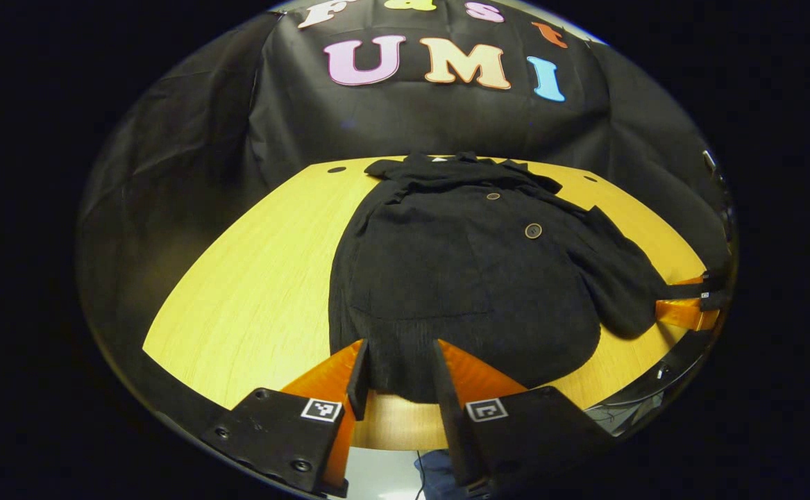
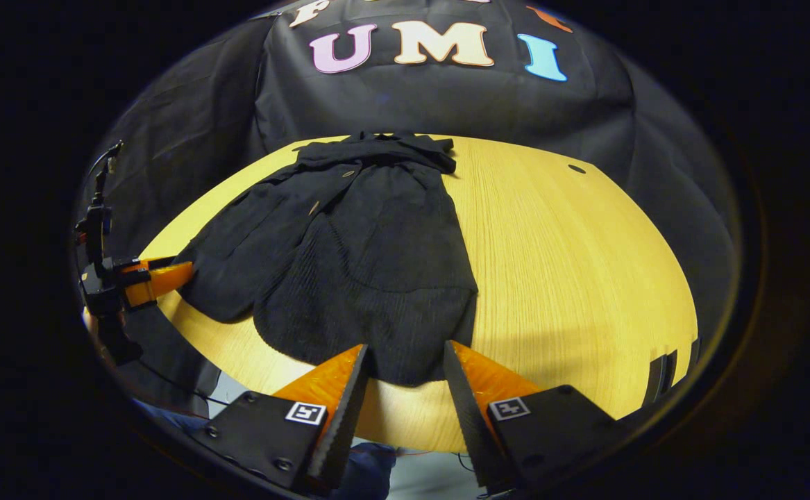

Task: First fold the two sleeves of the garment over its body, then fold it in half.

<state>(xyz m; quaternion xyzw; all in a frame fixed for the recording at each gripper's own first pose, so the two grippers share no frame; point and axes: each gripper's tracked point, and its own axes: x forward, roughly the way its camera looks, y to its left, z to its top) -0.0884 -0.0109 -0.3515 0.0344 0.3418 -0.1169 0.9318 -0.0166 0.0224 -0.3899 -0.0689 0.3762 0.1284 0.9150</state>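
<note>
Jaws of both the left gripper (image 1: 399,380) and right gripper (image 2: 405,378) stood wide at the garment (image 1: 460,278) hem, seemingly poised for the half-fold.

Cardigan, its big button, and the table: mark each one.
cardigan (image 1: 446,278): left gripper view, middle of the body panel.
big button (image 1: 533,231): left gripper view, its face.
table (image 2: 585,264): right gripper view, bare wood beside the cardigan.

The garment (image 1: 460,278) is black with brown buttons (image 1: 533,230); the surface (image 1: 252,292) is yellow woodgrain; each tool (image 1: 398,378) has orange fingers.
</note>
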